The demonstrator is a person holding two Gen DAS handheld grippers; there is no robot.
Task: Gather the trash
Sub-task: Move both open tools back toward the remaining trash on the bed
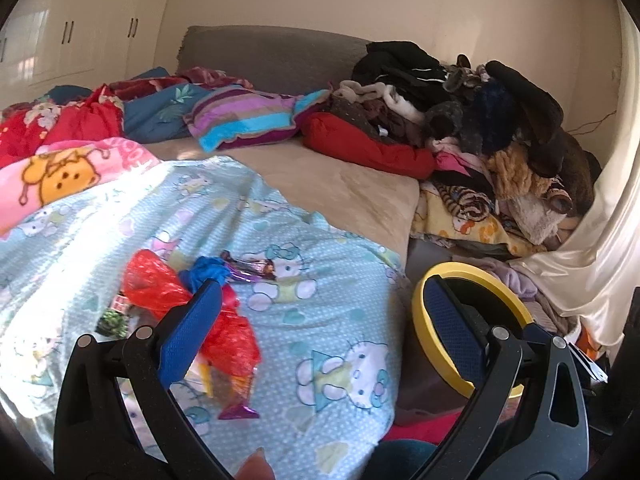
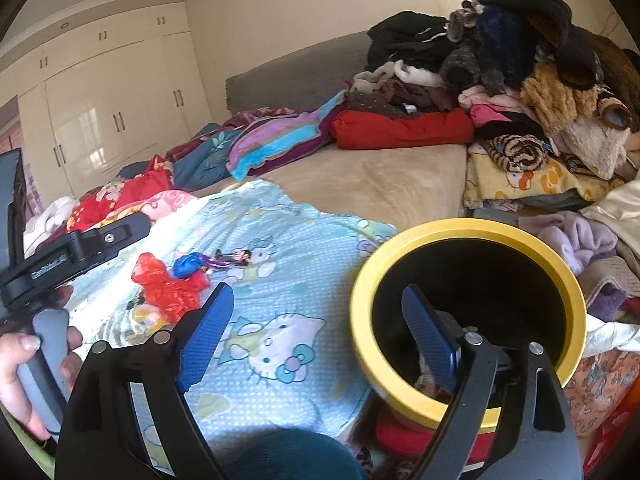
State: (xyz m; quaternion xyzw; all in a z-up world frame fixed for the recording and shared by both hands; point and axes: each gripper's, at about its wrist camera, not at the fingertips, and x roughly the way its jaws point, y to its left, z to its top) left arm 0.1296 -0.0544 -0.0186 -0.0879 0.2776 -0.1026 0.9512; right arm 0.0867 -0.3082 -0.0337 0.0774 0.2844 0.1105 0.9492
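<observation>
Trash lies in a loose heap on the light-blue Hello Kitty blanket (image 1: 312,280): a crumpled red plastic bag (image 1: 160,284), a blue scrap (image 1: 208,270), a purple candy wrapper (image 1: 252,270) and small printed packets (image 1: 114,318). The heap also shows in the right wrist view, with the red bag (image 2: 168,284) and blue scrap (image 2: 188,264). My left gripper (image 1: 316,316) is open, its left finger over the red bag. A yellow-rimmed black bin (image 2: 468,320) stands beside the bed. My right gripper (image 2: 316,328) is open, its right finger inside the bin's mouth, holding nothing.
The beige bed (image 1: 340,184) carries pillows and a red quilt (image 1: 360,144) at the back. A tall pile of clothes (image 1: 500,120) fills the right side. White wardrobes (image 2: 104,120) stand at the far left. The left gripper's body and a hand (image 2: 36,352) show at the left.
</observation>
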